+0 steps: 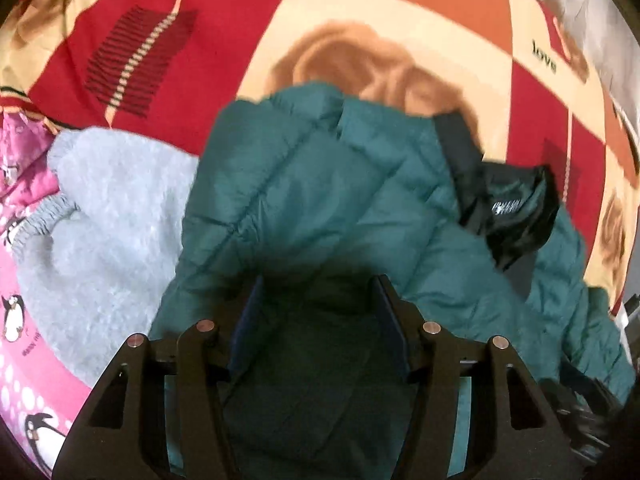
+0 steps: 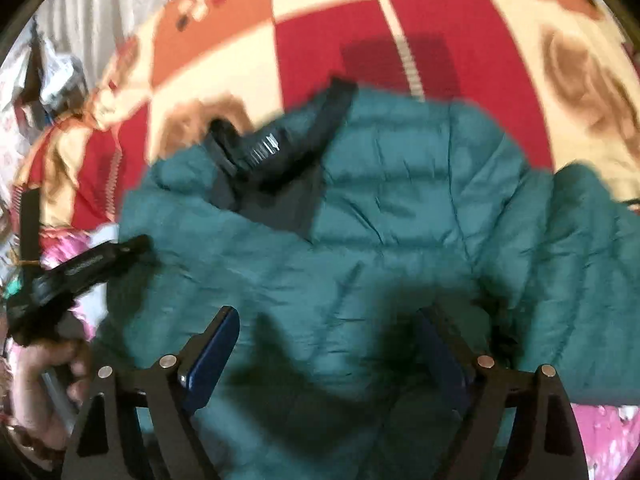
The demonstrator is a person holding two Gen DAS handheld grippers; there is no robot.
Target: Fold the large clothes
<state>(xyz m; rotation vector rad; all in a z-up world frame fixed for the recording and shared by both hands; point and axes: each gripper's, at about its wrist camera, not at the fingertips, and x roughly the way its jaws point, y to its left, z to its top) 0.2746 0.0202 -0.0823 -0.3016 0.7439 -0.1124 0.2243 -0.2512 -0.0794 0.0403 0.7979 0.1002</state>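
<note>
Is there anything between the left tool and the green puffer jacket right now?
Nothing visible. The left tool is open directly over the green puffer jacket, with only quilted fabric between and below its fingers. The grey fleece garment lies off to the side, clear of it.

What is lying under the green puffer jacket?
The green puffer jacket lies on the red, orange and cream patterned bedspread, beside a grey fleece garment. Whatever sits directly beneath its middle is covered.
</note>
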